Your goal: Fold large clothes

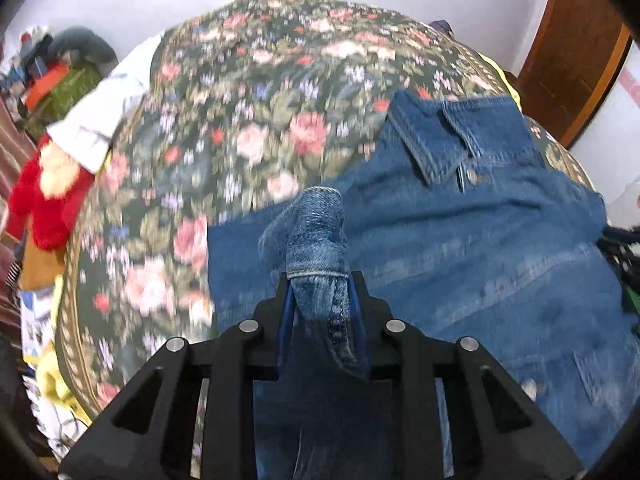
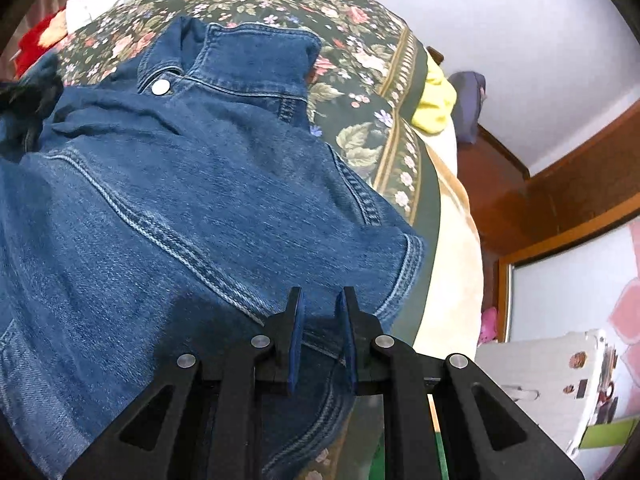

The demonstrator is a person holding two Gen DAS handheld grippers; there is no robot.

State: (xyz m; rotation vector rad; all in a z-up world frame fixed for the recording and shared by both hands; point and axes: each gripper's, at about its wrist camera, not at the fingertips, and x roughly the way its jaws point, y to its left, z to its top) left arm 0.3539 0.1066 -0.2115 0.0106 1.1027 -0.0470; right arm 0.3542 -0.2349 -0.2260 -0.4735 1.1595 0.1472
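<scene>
A blue denim jacket (image 1: 460, 240) lies spread on a floral bedspread (image 1: 240, 100), collar (image 1: 432, 136) towards the far side. My left gripper (image 1: 320, 280) is shut on a bunched denim sleeve cuff (image 1: 320, 220), which stands up between its pads. In the right wrist view the jacket (image 2: 180, 200) fills the left half, its collar (image 2: 256, 60) and a metal button at the top. My right gripper (image 2: 320, 294) is shut to a narrow gap over the jacket's right side seam. The denim there lies flat, and nothing is bunched between the pads.
Red clothing (image 1: 44, 200) and a white garment (image 1: 100, 120) lie off the bed's left edge. A yellow cloth (image 2: 436, 104) sits at the bed's far right corner. Wooden furniture (image 2: 560, 200) and a white box (image 2: 540, 380) stand to the right of the bed.
</scene>
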